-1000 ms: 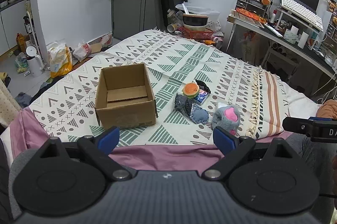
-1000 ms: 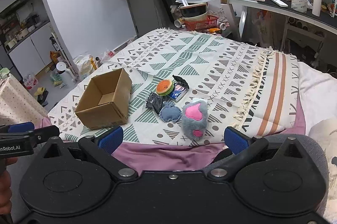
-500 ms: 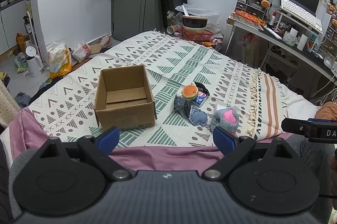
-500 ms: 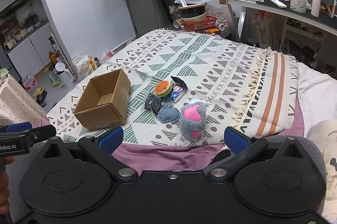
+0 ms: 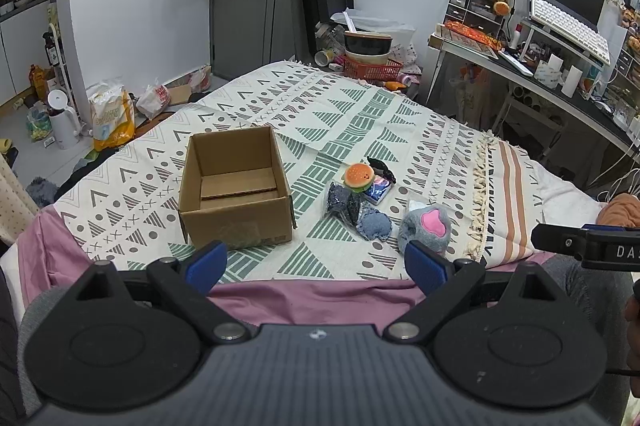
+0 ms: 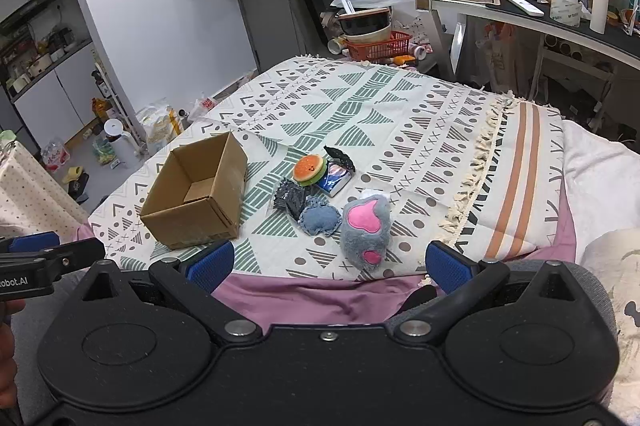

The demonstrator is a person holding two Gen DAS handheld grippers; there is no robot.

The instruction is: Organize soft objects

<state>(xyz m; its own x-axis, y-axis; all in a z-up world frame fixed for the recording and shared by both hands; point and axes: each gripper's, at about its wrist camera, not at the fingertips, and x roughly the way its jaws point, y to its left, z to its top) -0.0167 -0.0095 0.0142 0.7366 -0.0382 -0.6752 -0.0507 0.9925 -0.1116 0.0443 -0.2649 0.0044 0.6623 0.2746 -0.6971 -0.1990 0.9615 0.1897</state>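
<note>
- My left gripper (image 5: 316, 262) hovers over the near edge of the bed, its blue-padded jaws spread wide with nothing between them.
- My right gripper (image 6: 328, 264) is also held above the near edge, jaws wide apart and empty; its tip also shows at the right edge of the left wrist view.
- A cardboard box (image 5: 236, 192) sits open on the patterned blanket (image 5: 360, 114), left of the soft objects; I see only its folded bottom flaps inside.
- A grey plush paw (image 6: 365, 231) with pink pads lies nearest my right gripper, close to the blanket's front hem.
- A small blue denim cushion (image 6: 319, 221) lies just left of the paw, touching a dark sequinned pouch (image 6: 290, 197).
- A burger-shaped toy (image 6: 308, 169) rests farther back, against a shiny blue packet (image 6: 336, 178), with a small black piece (image 6: 339, 156) beside them.
- All the soft objects lie clustered on the blanket, outside the box and to its right.
- A mauve sheet (image 5: 312, 300) shows under the blanket's hem, right below both grippers.
- A cluttered desk (image 5: 560, 82) with a white keyboard (image 5: 570, 28) stands beyond the bed at right.
</note>
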